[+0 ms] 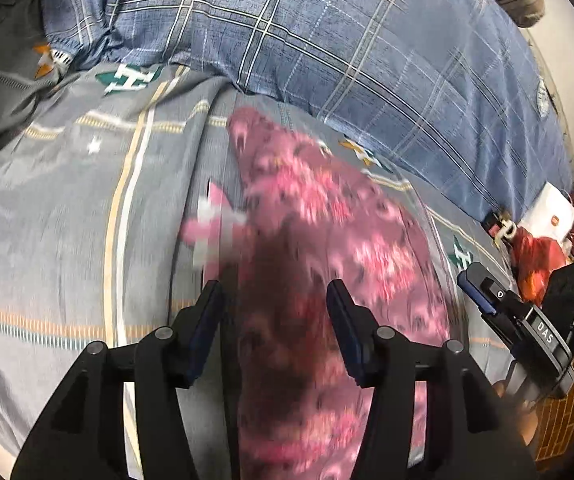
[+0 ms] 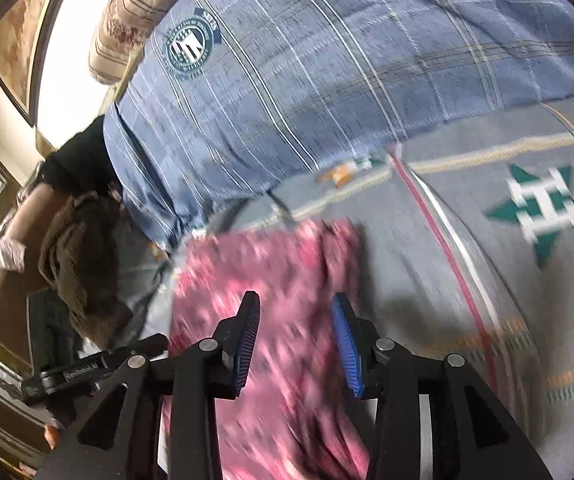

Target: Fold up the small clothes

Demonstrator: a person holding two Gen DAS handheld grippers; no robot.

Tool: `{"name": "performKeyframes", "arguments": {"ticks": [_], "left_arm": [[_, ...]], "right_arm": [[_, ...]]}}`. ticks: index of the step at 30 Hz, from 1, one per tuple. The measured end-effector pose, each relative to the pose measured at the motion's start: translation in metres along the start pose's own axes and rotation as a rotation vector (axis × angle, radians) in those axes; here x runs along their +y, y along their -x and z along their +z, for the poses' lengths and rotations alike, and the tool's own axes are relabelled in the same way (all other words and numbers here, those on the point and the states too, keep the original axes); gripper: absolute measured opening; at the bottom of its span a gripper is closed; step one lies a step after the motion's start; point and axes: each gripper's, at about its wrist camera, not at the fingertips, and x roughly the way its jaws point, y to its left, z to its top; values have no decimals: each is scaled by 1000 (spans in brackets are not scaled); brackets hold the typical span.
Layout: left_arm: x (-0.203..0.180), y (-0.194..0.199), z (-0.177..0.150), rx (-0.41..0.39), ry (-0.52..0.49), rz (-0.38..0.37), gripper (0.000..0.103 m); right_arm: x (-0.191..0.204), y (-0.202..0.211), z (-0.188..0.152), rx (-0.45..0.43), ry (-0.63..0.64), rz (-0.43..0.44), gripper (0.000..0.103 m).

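A small pink patterned garment (image 1: 319,216) lies flat on the grey bedsheet (image 1: 67,200), blurred by motion. My left gripper (image 1: 275,292) is open above its near part, jaws wide apart and empty. The other gripper shows at the right edge of the left wrist view (image 1: 519,316). In the right wrist view the same garment (image 2: 271,264) lies under my right gripper (image 2: 295,304), which is open with blue pads (image 2: 347,344) and holds nothing. Whether either gripper touches the cloth cannot be told.
A blue plaid quilt (image 1: 327,40) is bunched along the far side of the bed (image 2: 327,60). A striped pillow (image 2: 127,12) lies behind it. A brown furry item (image 2: 75,260) sits by the bed edge. Red bags (image 1: 539,256) lie off the bed.
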Motion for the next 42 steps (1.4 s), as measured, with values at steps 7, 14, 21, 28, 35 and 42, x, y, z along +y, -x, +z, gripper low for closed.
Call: {"name": "performKeyframes", "arguments": {"ticks": [7, 14, 21, 28, 35, 42], "left_arm": [[-7, -37, 26, 69, 18, 7, 52], [-9, -72, 35, 62, 5, 39, 80], [-17, -48, 26, 36, -67, 87, 84], [-9, -31, -26, 20, -113, 114, 85], [-12, -33, -44, 34, -114, 109, 87], [-20, -3, -62, -10, -182, 162, 86]], "right_arm": [[8, -67, 11, 160, 44, -74, 5], [1, -53, 18, 40, 78, -121, 4], [-20, -30, 14, 52, -7, -71, 14], [-14, -17, -28, 123, 35, -24, 16], [-9, -21, -31, 98, 135, -145, 5], [-3, 23, -37, 70, 66, -34, 24]]}}
